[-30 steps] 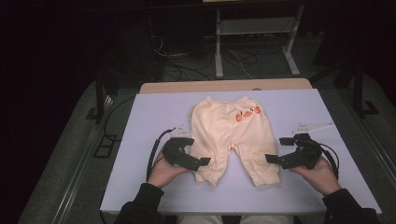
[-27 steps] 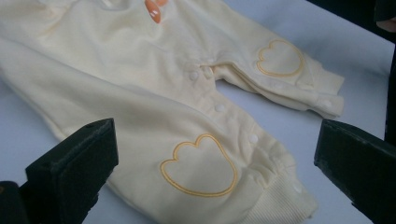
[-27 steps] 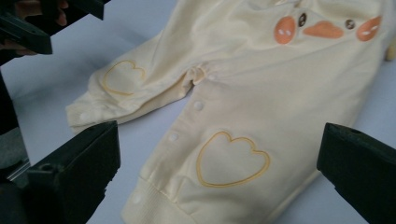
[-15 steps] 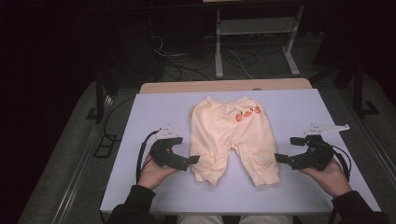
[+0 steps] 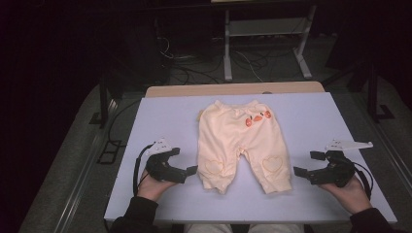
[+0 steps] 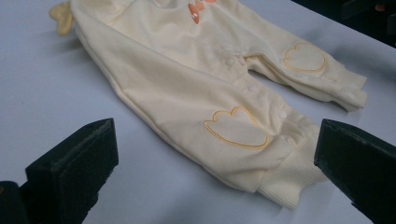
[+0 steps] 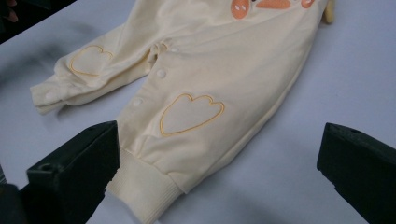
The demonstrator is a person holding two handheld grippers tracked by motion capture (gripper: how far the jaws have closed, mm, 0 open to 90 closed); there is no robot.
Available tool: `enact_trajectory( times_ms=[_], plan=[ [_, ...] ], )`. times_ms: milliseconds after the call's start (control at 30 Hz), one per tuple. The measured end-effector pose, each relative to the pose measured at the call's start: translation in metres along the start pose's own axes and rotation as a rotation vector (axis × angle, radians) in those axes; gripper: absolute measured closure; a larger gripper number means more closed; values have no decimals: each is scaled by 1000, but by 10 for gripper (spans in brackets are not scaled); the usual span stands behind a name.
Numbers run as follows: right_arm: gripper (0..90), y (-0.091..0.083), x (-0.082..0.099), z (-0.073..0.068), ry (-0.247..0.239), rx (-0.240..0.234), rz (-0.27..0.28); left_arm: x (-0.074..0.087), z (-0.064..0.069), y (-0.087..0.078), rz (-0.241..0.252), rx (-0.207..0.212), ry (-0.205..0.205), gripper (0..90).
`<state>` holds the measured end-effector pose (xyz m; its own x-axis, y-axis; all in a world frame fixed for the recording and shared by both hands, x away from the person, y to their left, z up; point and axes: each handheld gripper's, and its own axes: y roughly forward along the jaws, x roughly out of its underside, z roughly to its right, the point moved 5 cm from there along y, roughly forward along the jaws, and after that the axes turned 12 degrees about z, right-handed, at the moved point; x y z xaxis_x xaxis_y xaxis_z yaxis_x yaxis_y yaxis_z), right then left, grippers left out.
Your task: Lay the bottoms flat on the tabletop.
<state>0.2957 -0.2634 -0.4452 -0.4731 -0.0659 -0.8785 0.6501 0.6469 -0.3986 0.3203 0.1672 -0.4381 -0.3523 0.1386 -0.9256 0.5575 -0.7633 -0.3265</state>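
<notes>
Both hands rest low on the pale table (image 5: 311, 116): left gripper (image 5: 190, 171) and right gripper (image 5: 297, 172) gape wide, empty, flanking cream baby trousers (image 5: 240, 141) mid-frame. Dark room behind.

One pair of baby trousers (image 5: 241, 143) on one table (image 5: 311, 116). Two legs, each with one heart patch: near left (image 5: 214, 166), near right (image 5: 272, 164). One orange motif cluster (image 5: 257, 118) far right at the waist. Two grippers: left (image 5: 180, 169), right (image 5: 307, 170).
</notes>
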Motion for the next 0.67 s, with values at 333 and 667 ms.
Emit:
enact_trajectory(
  times_ms=[333,667],
  plan=[
    [0,-5,12,2,-33,21,29,9,-2,-7,35,-10,25,0],
    [0,-2,19,1,-68,19,24,19,-4,-7,5,-16,54,0]
  ],
)
